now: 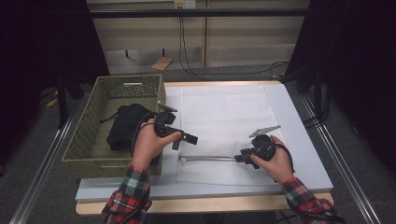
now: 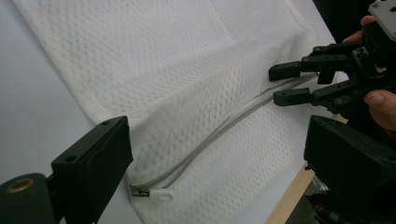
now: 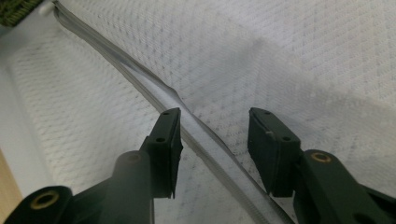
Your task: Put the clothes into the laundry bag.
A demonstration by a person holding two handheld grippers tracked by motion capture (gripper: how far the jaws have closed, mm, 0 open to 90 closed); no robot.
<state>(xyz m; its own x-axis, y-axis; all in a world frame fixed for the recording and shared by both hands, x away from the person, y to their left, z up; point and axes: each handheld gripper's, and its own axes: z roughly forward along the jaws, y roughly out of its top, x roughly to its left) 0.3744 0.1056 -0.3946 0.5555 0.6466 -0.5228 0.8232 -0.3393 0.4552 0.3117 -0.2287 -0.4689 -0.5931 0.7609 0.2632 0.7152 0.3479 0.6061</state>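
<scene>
In the high view, a white mesh laundry bag with a grey zipper lies flat on the pale grey table. The zipper runs along the bag's near edge. The left gripper hovers above the bag's near-left corner, just beside an olive woven plastic basket that holds a black bundle of cloth. The right gripper sits low at the zipper's right end, its jaws pointing left along it.

In the left gripper view, the left gripper's two black jaws stand wide apart with nothing between them, above the bag. The zipper's white pull tab lies at the bag's near corner, and the zipper runs from there up to the right gripper, whose jaws straddle it.

In the right gripper view, the right gripper is about half open; the zipper passes between its jaws, close to one pad, and neither pad presses on it.
</scene>
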